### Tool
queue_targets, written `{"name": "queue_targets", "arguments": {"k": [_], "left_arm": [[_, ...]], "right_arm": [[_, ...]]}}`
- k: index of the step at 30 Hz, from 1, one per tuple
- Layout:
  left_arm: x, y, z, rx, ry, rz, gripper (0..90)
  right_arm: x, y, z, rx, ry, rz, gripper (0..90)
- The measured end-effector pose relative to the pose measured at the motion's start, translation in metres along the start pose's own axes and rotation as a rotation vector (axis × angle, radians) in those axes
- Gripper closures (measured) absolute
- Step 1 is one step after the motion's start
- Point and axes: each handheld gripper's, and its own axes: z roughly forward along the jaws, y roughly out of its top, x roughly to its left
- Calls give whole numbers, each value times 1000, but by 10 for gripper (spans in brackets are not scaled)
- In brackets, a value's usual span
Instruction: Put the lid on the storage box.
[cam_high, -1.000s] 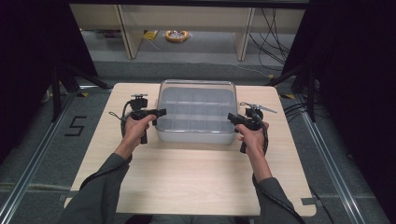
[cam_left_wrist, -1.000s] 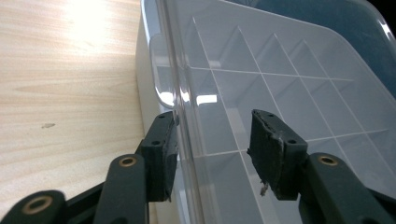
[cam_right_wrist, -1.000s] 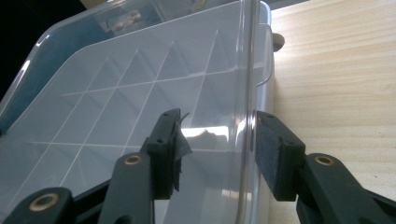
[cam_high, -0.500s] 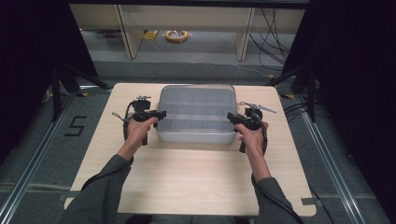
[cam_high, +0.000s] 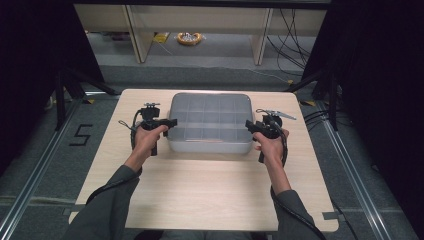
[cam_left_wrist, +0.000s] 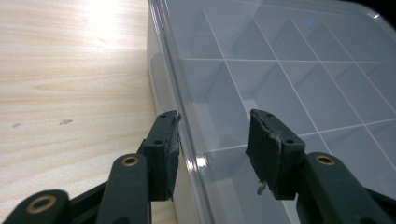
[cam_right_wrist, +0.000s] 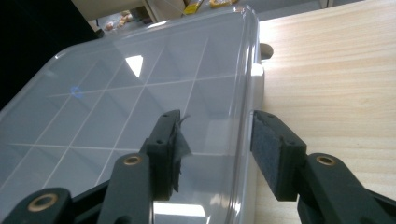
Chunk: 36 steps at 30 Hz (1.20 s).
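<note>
Claws (cam_high: 170, 123) (cam_high: 248, 125) straddle box (cam_high: 210, 117) edges, pads apart.

Clear compartment box (cam_high: 210, 125) on wood table (cam_high: 200, 190)

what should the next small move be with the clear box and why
Probably close both a little further, then lift evenly. The left hand-held gripper and right hand-held gripper each straddle a side edge of the clear divided box, jaws gapped; the left's have just been closing.

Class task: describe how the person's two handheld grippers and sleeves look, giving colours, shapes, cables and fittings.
Both the left gripper and the right gripper are black, each with two flat jaws, brass-coloured pivot rivets and dark padded faces. Black cables loop from each. The right one carries a grey plate. The sleeves are grey-green.
</note>
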Motion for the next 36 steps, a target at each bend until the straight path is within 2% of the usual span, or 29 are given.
{"name": "queue_targets", "arguments": {"k": [1, 2, 5, 6, 7, 8, 11, 12, 13, 14, 16, 18, 19, 20, 21, 22, 23, 24, 26, 29, 30, 31, 32, 33, 34, 35, 36], "left_arm": [[0, 0, 0, -1, -2, -3, 531], [0, 0, 0, -1, -1, -5, 533], [-1, 0, -1, -4, -4, -6, 532], [0, 1, -2, -5, -6, -5, 527], [-1, 1, -3, -6, -4, -10, 524], [-1, 1, -4, -11, -2, -13, 521], [-2, 2, -8, -15, -13, -3, 519], [-2, 2, -9, -14, -15, 7, 515], [-3, 2, -10, -14, -17, 8, 512], [-3, 2, -12, -13, -18, 10, 506], [-2, 2, -14, -12, -23, 16, 505], [-2, 1, -17, -19, -23, 14, 502], [-1, 1, -19, -15, -26, 16, 492], [0, 0, -20, -14, -28, 18, 492], [0, -1, -22, -16, -36, 14, 482], [1, -1, -24, -23, -39, 11, 475], [2, -2, -26, -23, -44, 13, 474], [3, -3, -28, -22, -45, 18, 466], [4, -5, -32, -19, -44, 17, 455], [4, -8, -37, -23, -55, 24, 444], [4, -9, -38, -20, -60, 31, 437], [4, -10, -38, -28, -64, 26, 437], [4, -11, -40, -24, -64, 26, 432], [4, -12, -41, -19, -70, 30, 432], [3, -13, -41, -32, -74, 20, 428], [4, -14, -43, -25, -76, 33, 424], [2, -15, -43, -31, -86, 19, 421]], "right_arm": [[-2, 0, -1, -3, 19, 12, 549], [-4, 1, -2, 0, 10, -1, 551], [-5, 1, -6, 0, 12, 17, 557], [-9, 2, -7, -12, 26, -20, 559], [-10, 2, -7, -16, 24, -27, 559], [-7, 1, -10, -4, 18, 12, 559], [-9, 1, -12, -6, 21, 11, 559], [-11, 1, -12, -12, 20, -15, 559], [-12, 2, -13, -12, 26, -14, 559], [-10, 1, -14, -7, 39, 12, 559], [-10, 2, -15, -7, 24, 2, 558], [-9, 2, -16, -9, 33, -2, 557], [-13, 2, -16, -18, 40, -41, 557], [-12, 2, -17, -18, 33, -44, 557], [-8, 2, -19, -5, 27, -5, 556], [-8, 2, -19, -8, 25, -14, 556], [-12, 2, -18, -24, 24, -66, 555], [-10, 1, -19, -15, 26, -37, 553], [-10, 0, -19, -14, 37, -29, 553], [-12, 0, -19, -20, 38, -55, 551], [-9, -2, -20, -10, 47, -21, 544], [-9, -2, -20, -10, 47, -21, 544], [-7, -2, -21, 0, 59, -1, 541], [-7, -3, -20, -7, 54, -6, 536], [-11, -3, -19, -18, 46, -55, 527], [-10, -3, -19, -20, 46, -52, 515], [-10, -3, -20, -21, 50, -55, 507]]}}
